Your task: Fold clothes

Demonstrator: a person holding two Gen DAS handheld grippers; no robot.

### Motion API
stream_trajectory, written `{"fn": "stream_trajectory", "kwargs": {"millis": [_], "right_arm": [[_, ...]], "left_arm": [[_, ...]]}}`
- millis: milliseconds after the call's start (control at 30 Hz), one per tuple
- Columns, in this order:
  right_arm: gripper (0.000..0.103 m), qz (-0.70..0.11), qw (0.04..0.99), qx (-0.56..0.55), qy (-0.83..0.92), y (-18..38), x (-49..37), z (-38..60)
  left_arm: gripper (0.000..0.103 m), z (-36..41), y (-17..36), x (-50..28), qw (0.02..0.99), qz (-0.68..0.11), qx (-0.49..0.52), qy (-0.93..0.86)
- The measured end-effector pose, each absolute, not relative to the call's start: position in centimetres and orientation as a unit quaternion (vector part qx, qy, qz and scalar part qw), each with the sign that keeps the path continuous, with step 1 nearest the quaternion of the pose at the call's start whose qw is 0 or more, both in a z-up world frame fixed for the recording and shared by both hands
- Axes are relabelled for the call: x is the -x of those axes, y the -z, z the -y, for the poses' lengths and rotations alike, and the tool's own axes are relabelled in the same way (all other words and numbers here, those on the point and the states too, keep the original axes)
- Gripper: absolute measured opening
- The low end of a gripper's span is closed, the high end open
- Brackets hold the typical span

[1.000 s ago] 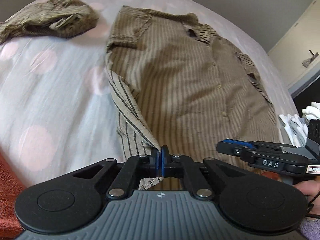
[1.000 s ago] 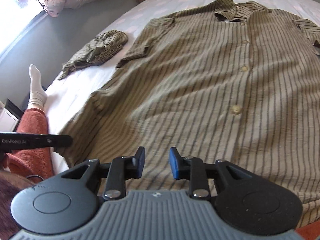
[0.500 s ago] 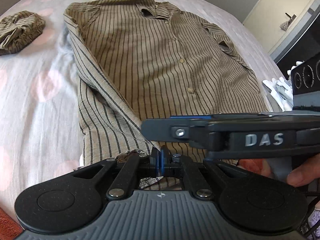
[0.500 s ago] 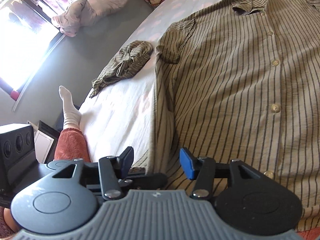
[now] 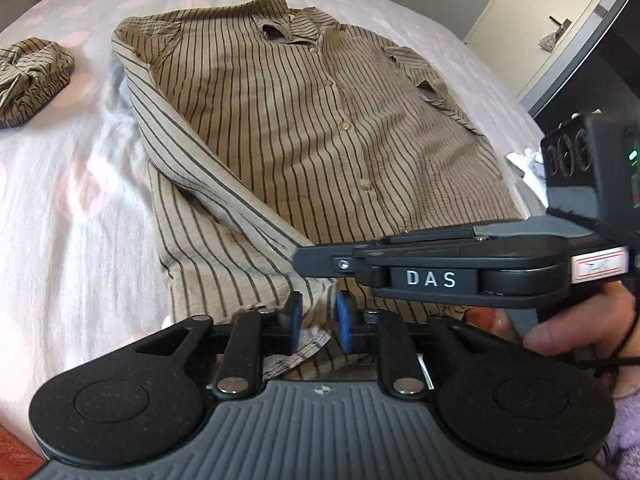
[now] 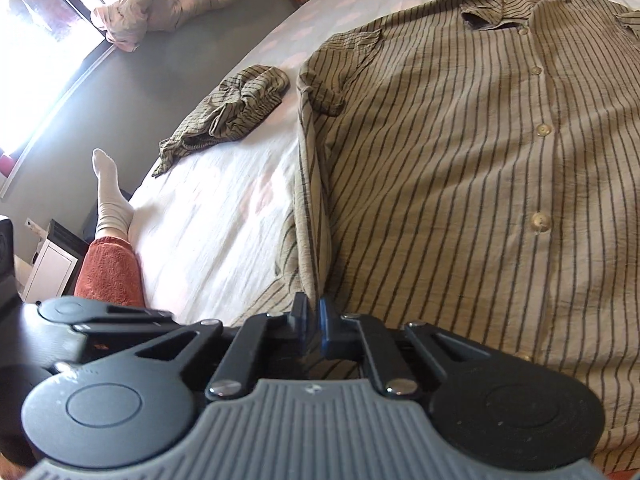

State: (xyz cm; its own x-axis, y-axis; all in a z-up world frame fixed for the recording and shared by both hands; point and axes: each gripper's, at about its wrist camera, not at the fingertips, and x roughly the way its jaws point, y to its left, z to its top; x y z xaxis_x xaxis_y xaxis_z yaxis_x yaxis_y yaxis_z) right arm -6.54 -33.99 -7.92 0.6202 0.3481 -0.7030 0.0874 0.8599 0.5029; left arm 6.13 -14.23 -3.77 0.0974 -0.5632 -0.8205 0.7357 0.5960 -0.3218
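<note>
A tan button-up shirt with dark stripes point(image 5: 320, 120) lies face up on the bed, collar at the far end. Its left side is folded inward, so the paler inside shows along the edge point(image 5: 208, 200). My left gripper point(image 5: 319, 322) is open at the near hem corner, and the fabric still lies loosely between its blue pads. My right gripper point(image 5: 308, 258) crosses just above it from the right, held by a hand point(image 5: 576, 332). In the right wrist view my right gripper point(image 6: 314, 318) is shut on the folded edge of the shirt point(image 6: 460, 160) near the hem.
A bunched striped garment point(image 6: 232, 112) lies on the white pink-dotted sheet point(image 5: 60, 220), left of the shirt. A person's leg in rust trousers and a white sock point(image 6: 108, 196) hangs off the bed's left edge. A crumpled duvet point(image 6: 160, 4) lies on the floor beyond.
My left gripper, shut on the hem corner before, has opened. My right gripper has moved in over it and shut on the same folded edge.
</note>
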Motion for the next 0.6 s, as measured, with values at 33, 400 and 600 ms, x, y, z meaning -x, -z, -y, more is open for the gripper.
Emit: {"fn": "stream_trajectory", "kwargs": {"millis": [33,400,600], "right_arm": [[0.003,-0.431,0.862,-0.256,-0.074,8.1,6.6,34.2],[0.002,-0.447,0.858,-0.244,-0.069,9.0,6.7,34.7],[0.002,-0.459,0.853,-0.243,-0.048,9.9,6.9,35.9]], "left_arm": [[0.018,13.8,3.5,-6.9,0.735,-0.507,-0.087,0.441],[0.018,11.9,1.7,-16.2,0.786,-0.391,-0.261,0.401],[0.023,14.4,3.8,-20.0,0.776,-0.253,-0.440,0.374]]}}
